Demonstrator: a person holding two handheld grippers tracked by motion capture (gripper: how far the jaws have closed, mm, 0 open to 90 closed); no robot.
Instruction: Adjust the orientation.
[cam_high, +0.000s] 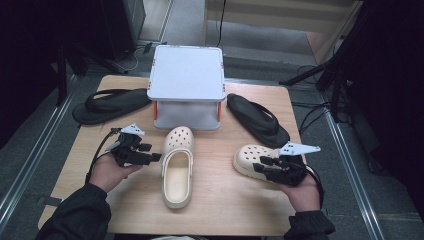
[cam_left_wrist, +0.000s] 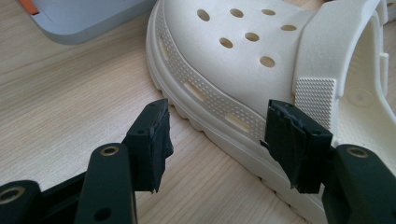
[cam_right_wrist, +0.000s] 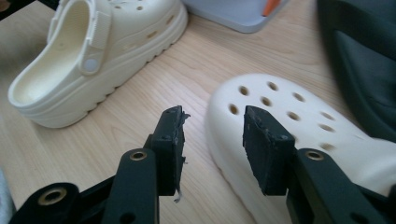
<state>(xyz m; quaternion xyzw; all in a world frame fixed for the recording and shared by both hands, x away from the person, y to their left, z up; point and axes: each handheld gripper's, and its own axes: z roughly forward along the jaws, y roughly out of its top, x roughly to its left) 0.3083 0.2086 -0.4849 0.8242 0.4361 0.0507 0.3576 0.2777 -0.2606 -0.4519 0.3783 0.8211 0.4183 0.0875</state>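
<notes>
1. Wooden table (cam_high: 225, 210) w/ a grey two-tier stand (cam_high: 187, 75) at its far middle; all places are given relative to that stand.
2. Cream clog (cam_high: 177, 167) lies just in front of the stand, toe toward it.
3. Left gripper (cam_high: 150, 156), front-left of the stand: jaws wide apart, nothing between the pads; the clog's ridged sole edge sits just beyond the tips.
4. Second cream clog (cam_high: 250, 159) lies front-right of the stand.
5. Right gripper (cam_high: 260, 167): jaws parted, not pressing; that clog's toe is just past them, nearer one pad.
6. Black flip-flops flank the stand: left (cam_high: 107, 105), right (cam_high: 257, 120).
</notes>
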